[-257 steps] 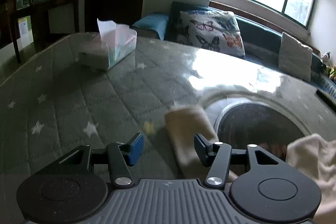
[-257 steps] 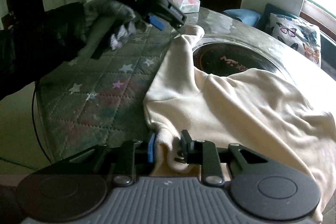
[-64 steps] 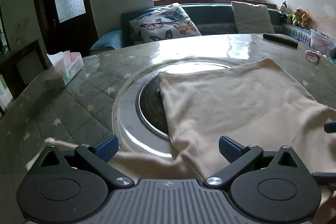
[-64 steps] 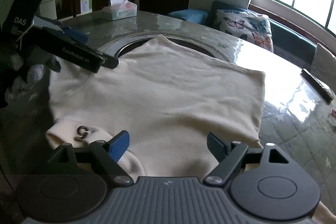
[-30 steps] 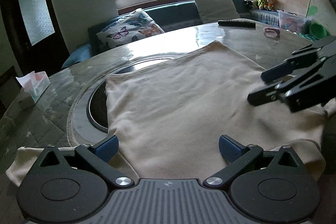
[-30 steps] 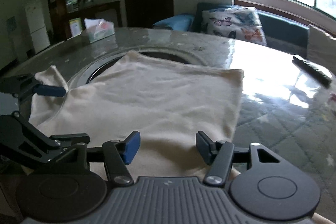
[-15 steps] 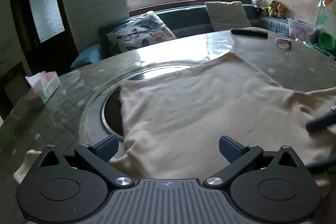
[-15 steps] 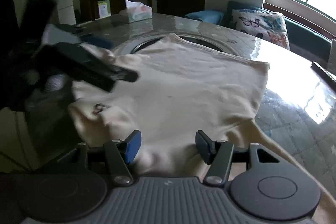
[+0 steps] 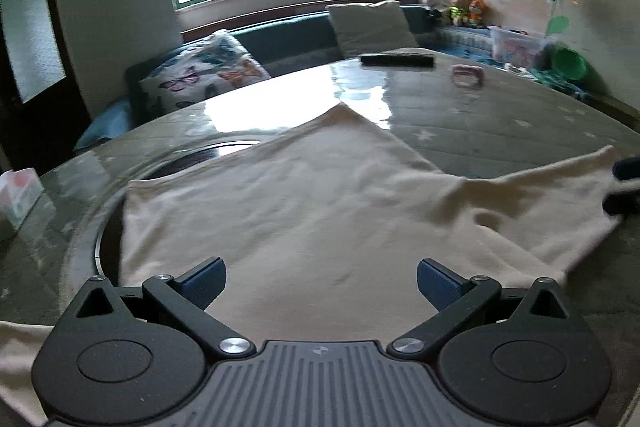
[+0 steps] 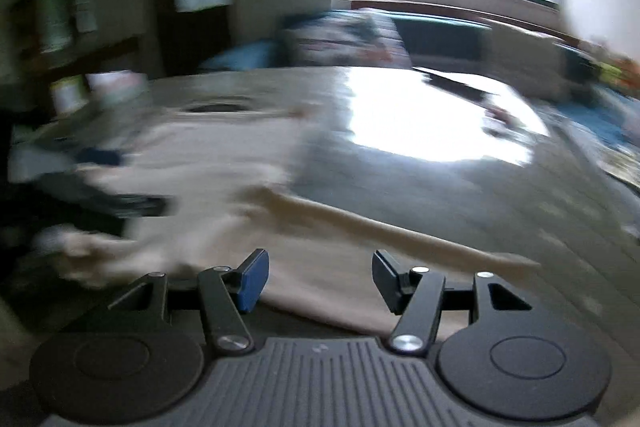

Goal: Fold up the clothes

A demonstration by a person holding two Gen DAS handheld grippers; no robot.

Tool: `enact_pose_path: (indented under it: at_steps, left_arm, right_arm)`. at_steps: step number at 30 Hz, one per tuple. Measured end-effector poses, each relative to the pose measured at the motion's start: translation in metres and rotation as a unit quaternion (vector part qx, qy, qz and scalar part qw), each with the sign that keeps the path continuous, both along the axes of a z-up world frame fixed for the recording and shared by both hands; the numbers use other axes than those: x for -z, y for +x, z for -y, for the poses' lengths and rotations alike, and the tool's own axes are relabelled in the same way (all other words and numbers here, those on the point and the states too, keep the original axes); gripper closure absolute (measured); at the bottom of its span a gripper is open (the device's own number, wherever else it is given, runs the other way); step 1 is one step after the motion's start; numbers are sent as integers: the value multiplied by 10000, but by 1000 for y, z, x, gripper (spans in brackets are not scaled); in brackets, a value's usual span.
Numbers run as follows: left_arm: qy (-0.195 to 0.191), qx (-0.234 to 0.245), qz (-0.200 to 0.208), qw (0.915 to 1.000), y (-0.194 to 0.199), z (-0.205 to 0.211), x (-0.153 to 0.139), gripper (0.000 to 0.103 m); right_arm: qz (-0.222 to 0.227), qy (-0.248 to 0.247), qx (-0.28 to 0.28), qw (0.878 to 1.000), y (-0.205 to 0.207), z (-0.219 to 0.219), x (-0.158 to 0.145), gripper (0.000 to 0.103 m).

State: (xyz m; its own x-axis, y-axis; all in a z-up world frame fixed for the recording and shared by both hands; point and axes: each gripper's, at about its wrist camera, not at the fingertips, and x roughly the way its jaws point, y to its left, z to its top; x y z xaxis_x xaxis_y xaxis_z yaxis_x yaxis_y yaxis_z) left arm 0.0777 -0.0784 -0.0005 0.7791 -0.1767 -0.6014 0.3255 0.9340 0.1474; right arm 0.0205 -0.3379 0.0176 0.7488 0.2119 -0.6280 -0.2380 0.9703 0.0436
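A cream sweatshirt (image 9: pixel 312 203) lies spread flat on the round table, one sleeve (image 9: pixel 560 195) stretched out to the right. My left gripper (image 9: pixel 320 281) hovers wide open over the garment's near edge, nothing between its fingers. The tips of my right gripper show at the right edge of the left wrist view, beside the sleeve end. The right wrist view is badly blurred: my right gripper (image 10: pixel 318 277) is open above the cream sleeve (image 10: pixel 400 231), and the left gripper appears as a dark smear at the left.
The quilted grey table (image 9: pixel 500 115) has a round inset plate (image 9: pixel 192 155) under the shirt's far left. A tissue box (image 9: pixel 18 195) sits far left, a dark remote (image 9: pixel 396 59) and a small pink object (image 9: pixel 466 75) at the far side. A sofa with cushions (image 9: pixel 208 75) stands behind.
Both grippers swung rightward. The right sleeve now lies stretched out across the table. The right gripper has moved fast toward the sleeve end, blurring its view.
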Motion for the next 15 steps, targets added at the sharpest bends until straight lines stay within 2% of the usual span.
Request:
enact_pose_path:
  at_steps: [5, 9, 12, 13, 14, 15]
  left_arm:
    - [38, 176, -30, 9998, -5, 9, 2, 0]
    - [68, 316, -55, 9995, -9, 17, 4, 0]
    - [91, 422, -73, 9990, -12, 22, 6, 0]
    - [99, 457, -79, 9989, -13, 24, 6, 0]
    - [105, 489, -85, 9987, -14, 26, 7, 0]
    - [108, 516, -91, 9986, -15, 27, 7, 0]
  right_arm:
    - [-101, -143, 1230, 9923, -3, 48, 12, 45]
    - [-249, 58, 1742, 9844, -6, 75, 21, 47]
    - [-330, 214, 1768, 9835, -9, 82, 26, 54]
    - [-307, 203, 1750, 9839, -9, 82, 26, 61]
    - [-286, 191, 1734, 9843, -9, 82, 26, 73]
    - [-274, 173, 1730, 9844, -8, 82, 25, 78]
